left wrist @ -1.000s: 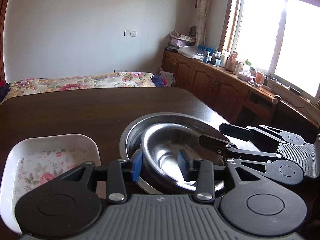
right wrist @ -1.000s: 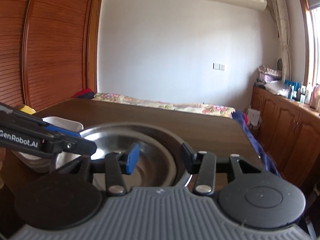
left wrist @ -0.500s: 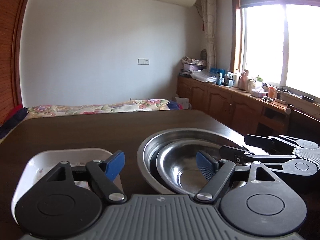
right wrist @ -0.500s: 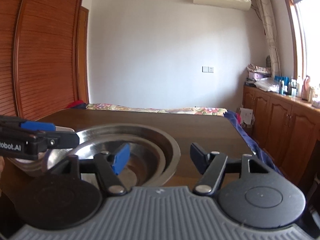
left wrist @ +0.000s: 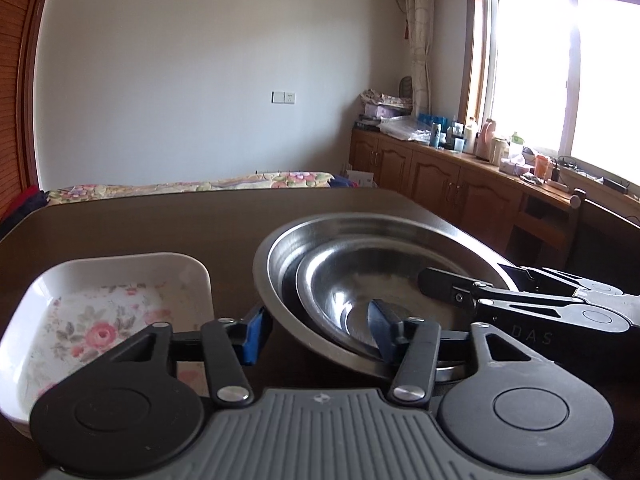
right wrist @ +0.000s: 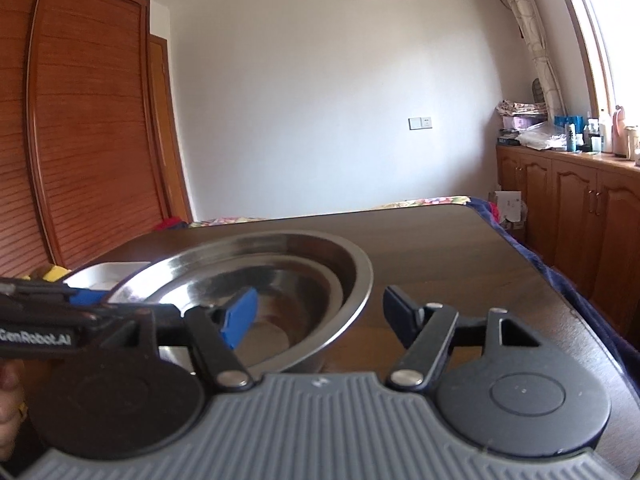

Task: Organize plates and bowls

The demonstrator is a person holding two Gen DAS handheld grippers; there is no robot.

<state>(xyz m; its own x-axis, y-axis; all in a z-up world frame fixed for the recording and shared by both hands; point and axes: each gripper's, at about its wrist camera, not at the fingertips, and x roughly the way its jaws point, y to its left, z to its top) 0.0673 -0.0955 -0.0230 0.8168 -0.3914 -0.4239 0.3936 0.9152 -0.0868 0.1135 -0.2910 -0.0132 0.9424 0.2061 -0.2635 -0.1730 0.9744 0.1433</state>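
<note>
Across the lower centre of the left wrist view, the left gripper [left wrist: 316, 334] stands with its jaws wide and straddling the near rim of a large stainless steel bowl [left wrist: 276, 264]: the left blue pad lies just outside the rim at lower left, while the right finger reaches inside the bowl; whether either pad touches the metal cannot be told. Nested inside the large bowl sits a smaller stainless steel bowl [left wrist: 352, 280], offset toward the right and near side. Left of the steel bowls, at the lower left of the frame, a white rectangular dish with a pink floral pattern [left wrist: 100, 320] rests on the dark wooden table [left wrist: 168, 224], its right edge near the left blue pad. The right gripper [left wrist: 424, 282] enters from the right edge of this view, one finger over the bowls. Seen from the right wrist view, the right gripper [right wrist: 318, 316] is likewise spread wide across the near right rim of the large bowl [right wrist: 360, 280], its blue left pad inside the bowl and its dark right finger outside over the table [right wrist: 460, 248]; contact cannot be judged. The left gripper's body, marked GenRobot.AI, fills the lower left of that frame, with the white dish [right wrist: 104, 274] behind it.
</note>
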